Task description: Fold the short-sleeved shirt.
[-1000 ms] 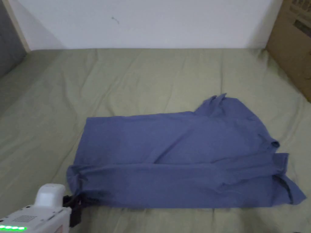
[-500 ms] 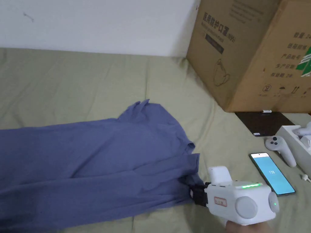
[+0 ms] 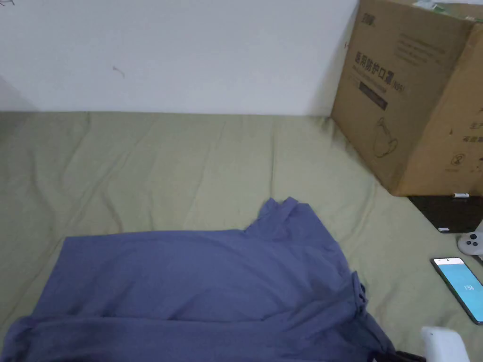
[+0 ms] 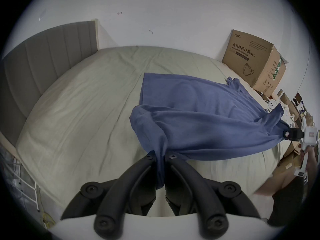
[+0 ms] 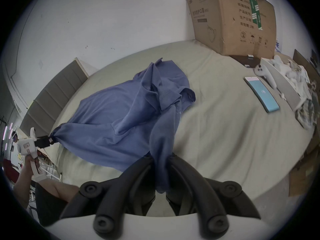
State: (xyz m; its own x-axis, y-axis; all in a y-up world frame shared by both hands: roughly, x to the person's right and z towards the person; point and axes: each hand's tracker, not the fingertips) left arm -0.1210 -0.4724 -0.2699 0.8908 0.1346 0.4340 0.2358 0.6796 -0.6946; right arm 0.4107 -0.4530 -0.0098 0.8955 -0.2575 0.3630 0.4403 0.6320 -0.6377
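Observation:
A blue short-sleeved shirt point(image 3: 198, 287) lies on the olive-green bed sheet point(image 3: 188, 160), its collar pointing to the far side. Its near edge is lifted off the bed and stretched between both grippers. My left gripper point(image 4: 160, 155) is shut on the shirt point(image 4: 199, 122) at its left near corner, cloth bunched between the jaws. My right gripper point(image 5: 160, 154) is shut on the shirt point(image 5: 121, 115) at the right near end by the sleeve. The right gripper's white body point(image 3: 443, 346) peeks in at the bottom right of the head view.
A large cardboard box point(image 3: 415, 99) stands at the back right against the white wall. A phone point(image 3: 460, 287) with a lit screen, a white controller point(image 3: 471, 242) and a dark flat pad point(image 3: 448, 212) lie on the bed at the right. A grey headboard point(image 4: 43, 56) bounds the left end.
The head camera has swung right and then partly back, so the view shifted. The shirt's near edge now hangs raised between the two grippers rather than lying flat.

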